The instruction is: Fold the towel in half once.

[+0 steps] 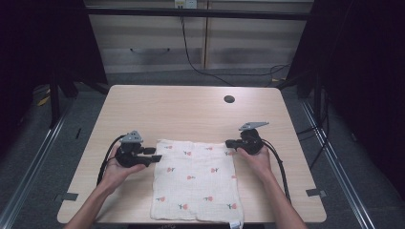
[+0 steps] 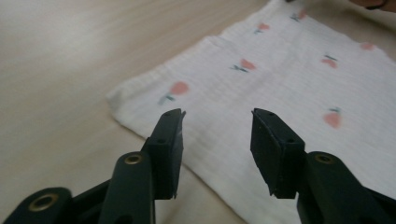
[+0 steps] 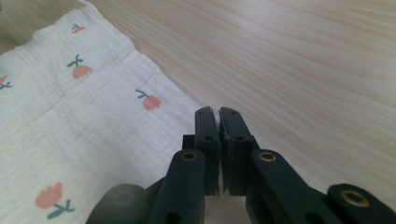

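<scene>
Light wood desk, grey floor around it. White cloth with pink flower print lies flat at the desk's near edge, between both hands. Left claw at the cloth's far left corner, jaws apart, nothing gripped. Right claw at the far right corner, jaws together beside the cloth's edge.

Both forearms bare, no sleeves visible. Left gripper: black body, grey three-cornered plate on top, black cable looping back along the wrist. Right gripper: same black body, grey three-cornered plate raised above it, black cables trailing past the forearm. In the gripper views, each has two black jaws with flat rectangular pads, small screw holes in the pad sides, and brass-coloured rivets at the linkage pivots
</scene>
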